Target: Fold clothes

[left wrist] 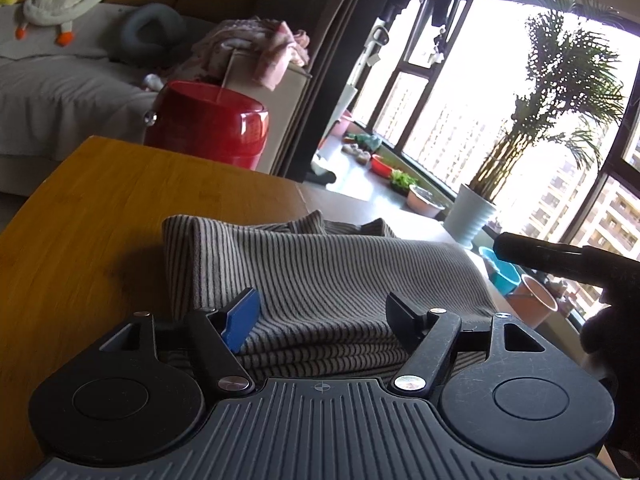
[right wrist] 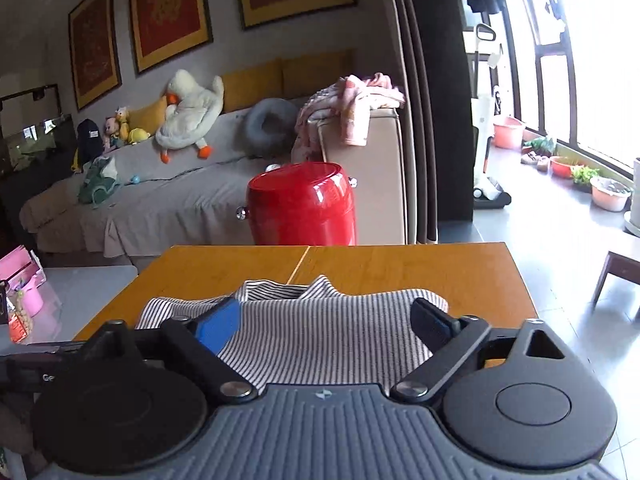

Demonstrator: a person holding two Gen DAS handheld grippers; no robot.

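Striped shirt [right wrist: 320, 332] folded on counter [right wrist: 400, 268], collar twd red stool [right wrist: 302, 204]. Soft, light, floppy; layers prob slide, so best pinched thru stacked near edge. Left tongs [left wrist: 324, 312] & right tongs [right wrist: 328, 322] both spread, gripping nothing.

Ribbed cloth shirt [right wrist: 320, 336]; smooth, prob. wood table [right wrist: 400, 272].

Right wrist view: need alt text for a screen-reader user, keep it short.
A folded grey-and-white striped garment lies on a wooden table, with the right gripper above it, jaws apart and holding nothing. Behind the table stand a glossy red stool and a grey sofa bearing a white plush goose.
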